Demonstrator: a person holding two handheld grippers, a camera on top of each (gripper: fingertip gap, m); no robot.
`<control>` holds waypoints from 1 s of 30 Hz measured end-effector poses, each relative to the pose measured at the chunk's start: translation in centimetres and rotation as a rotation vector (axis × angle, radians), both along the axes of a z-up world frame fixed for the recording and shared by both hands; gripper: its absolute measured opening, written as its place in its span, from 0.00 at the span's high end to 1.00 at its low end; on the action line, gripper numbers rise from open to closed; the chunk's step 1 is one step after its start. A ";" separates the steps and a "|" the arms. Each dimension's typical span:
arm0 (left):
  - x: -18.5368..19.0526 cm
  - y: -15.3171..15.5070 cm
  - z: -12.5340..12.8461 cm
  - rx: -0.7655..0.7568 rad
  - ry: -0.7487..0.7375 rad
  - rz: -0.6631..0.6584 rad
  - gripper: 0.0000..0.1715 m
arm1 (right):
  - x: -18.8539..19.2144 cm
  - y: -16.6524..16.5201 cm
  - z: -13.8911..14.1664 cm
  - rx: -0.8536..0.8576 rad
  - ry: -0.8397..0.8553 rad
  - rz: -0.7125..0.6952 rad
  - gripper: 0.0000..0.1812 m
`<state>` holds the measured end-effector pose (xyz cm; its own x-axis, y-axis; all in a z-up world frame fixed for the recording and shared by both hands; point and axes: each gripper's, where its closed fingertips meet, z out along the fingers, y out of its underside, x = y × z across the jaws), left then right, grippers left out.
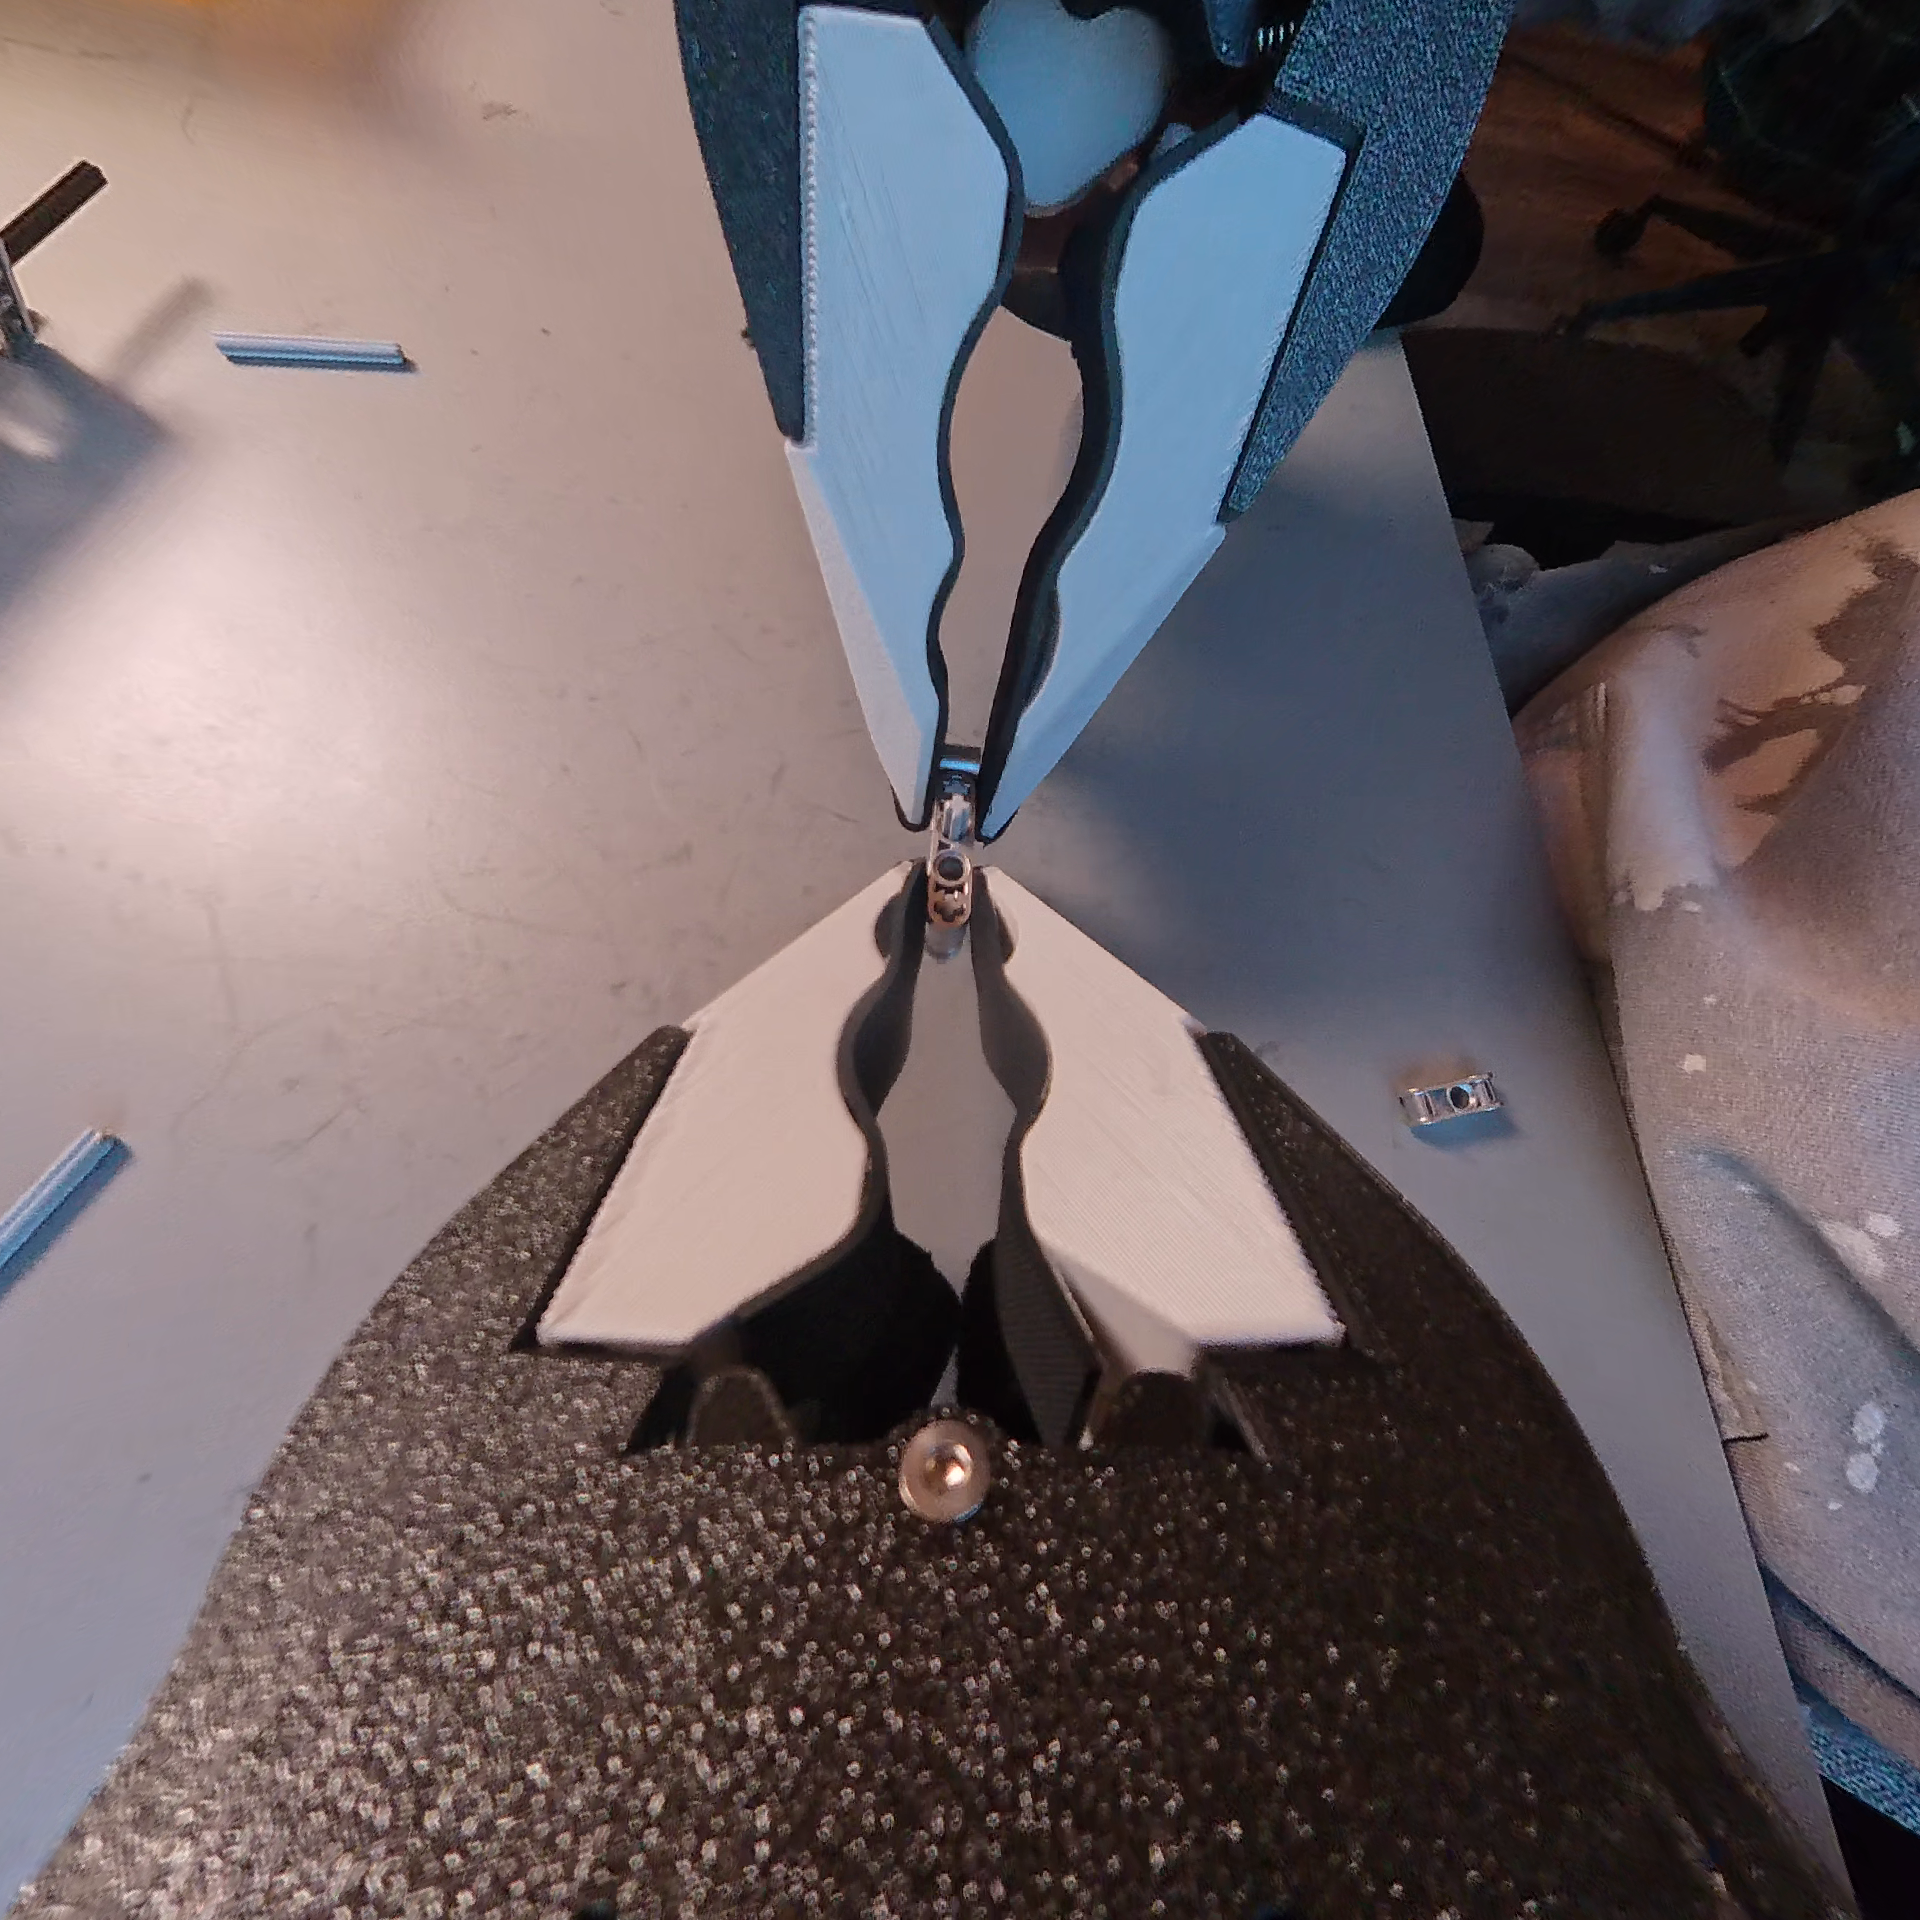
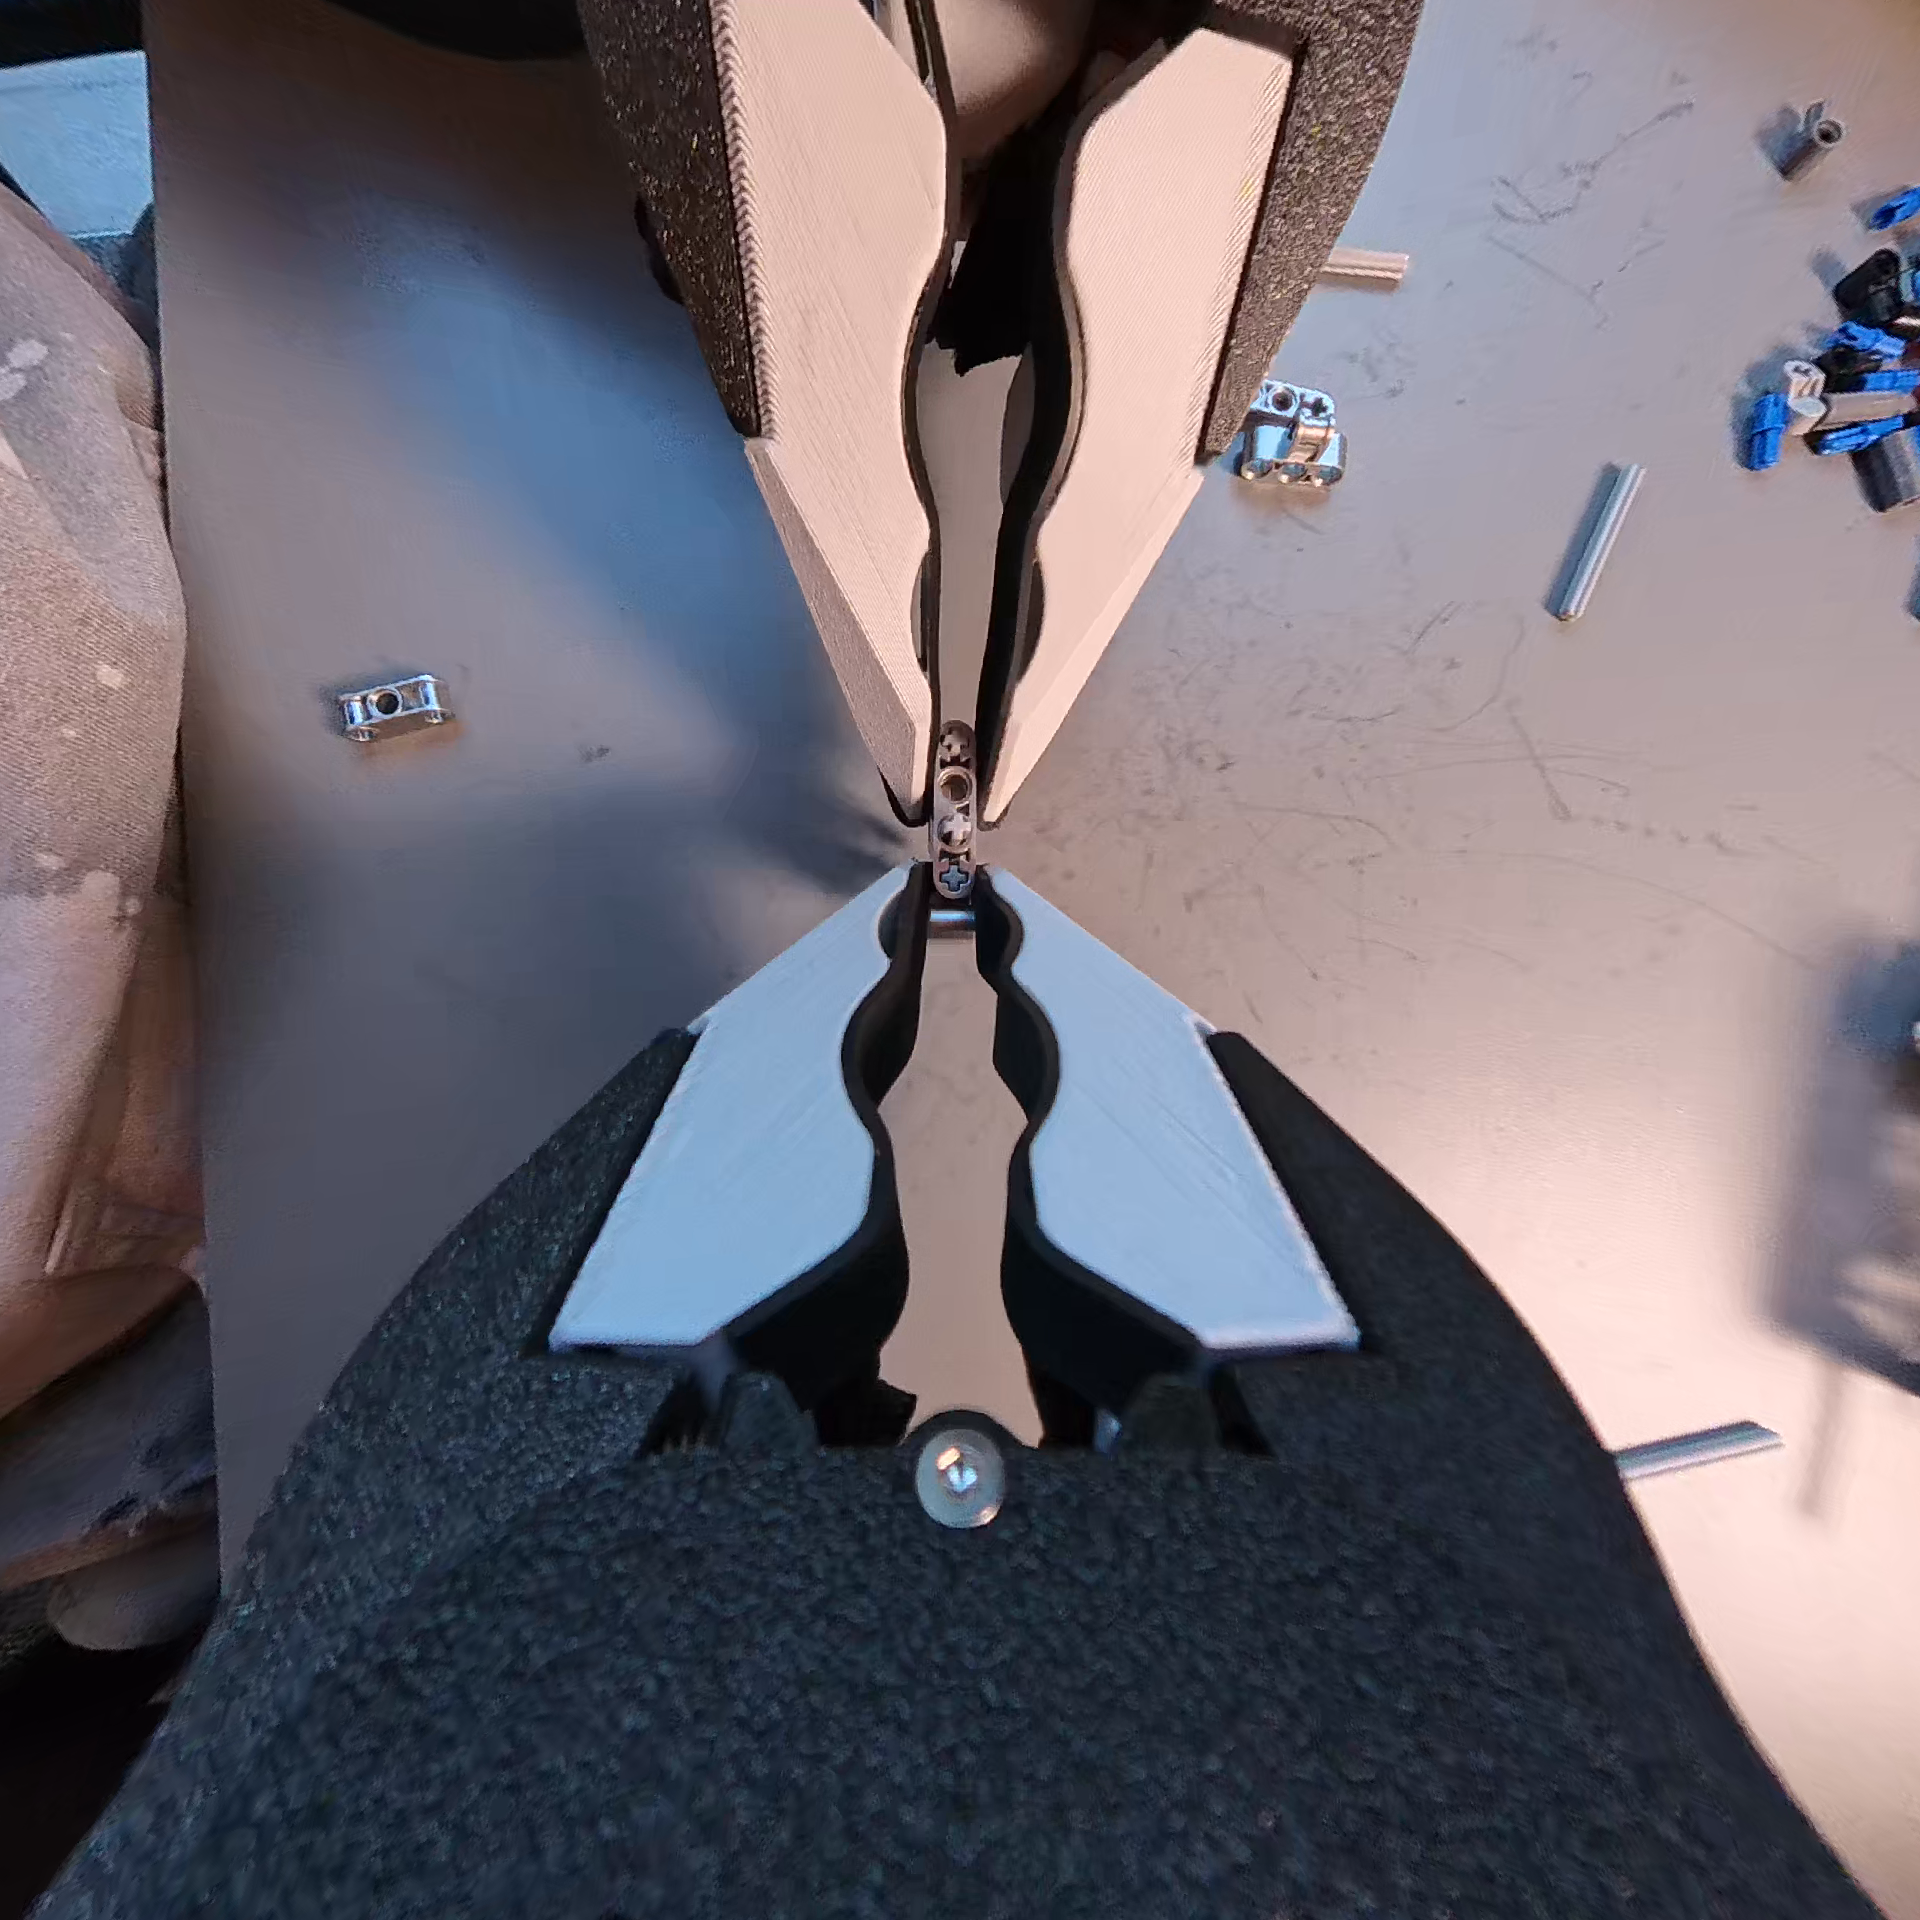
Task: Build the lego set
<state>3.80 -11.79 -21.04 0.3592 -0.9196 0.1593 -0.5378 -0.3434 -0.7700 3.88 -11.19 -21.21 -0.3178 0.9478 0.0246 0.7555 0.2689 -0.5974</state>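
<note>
The two grippers meet tip to tip above a pale table, each pointing straight at the other.

In the left wrist view, the left gripper reaches forward from the bottom. Its white fingers are squeezed in close at the tips, pinching a small shiny metal piece with little holes in it. Just past it, the right gripper comes down from the top, and its tips are pinched on a second small silver bit that touches the first one. The two bits sit end to end — whether they are joined I cannot tell.

In the right wrist view it is the same from the other side. The right gripper comes up from the bottom with its tips closed tight on the lower end of a thin metal strip with round and cross-shaped holes. The left gripper hangs down from the top and grips the upper end of the strip.

A little way off on the table lies a small silver block with a hole, near the table's edge. Beside that edge is a worn, patchy cloth.

Farther away lie thin grey rods, a chunky silver connector, and — at the far side — a heap of blue and black small parts.
</note>
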 end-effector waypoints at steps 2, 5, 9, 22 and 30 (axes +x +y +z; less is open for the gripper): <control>0.1 0.1 0.0 -0.003 -0.002 0.001 0.97 | 0.1 0.0 0.0 -0.005 -0.005 -0.003 0.97; 0.2 0.1 0.1 -0.011 0.001 -0.003 0.97 | 0.0 0.0 -0.3 -0.011 -0.007 -0.020 0.97; 0.2 0.1 0.0 -0.015 0.012 -0.008 0.97 | 0.0 0.0 -0.4 -0.024 -0.035 -0.027 0.97; 0.7 -0.3 -0.2 -0.015 0.034 -0.030 0.97 | 0.6 -0.3 -1.7 -0.025 -0.022 -0.055 0.96; 0.9 -0.4 -0.2 -0.018 0.045 -0.039 0.97 | 1.8 0.4 0.2 0.022 -0.011 -0.018 0.88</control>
<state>4.70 -12.20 -21.29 0.3300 -0.9302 0.1609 -0.5850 -0.3353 -0.7384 5.73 -10.81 -20.98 -0.3015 0.9525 0.0421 0.7666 0.2684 -0.5834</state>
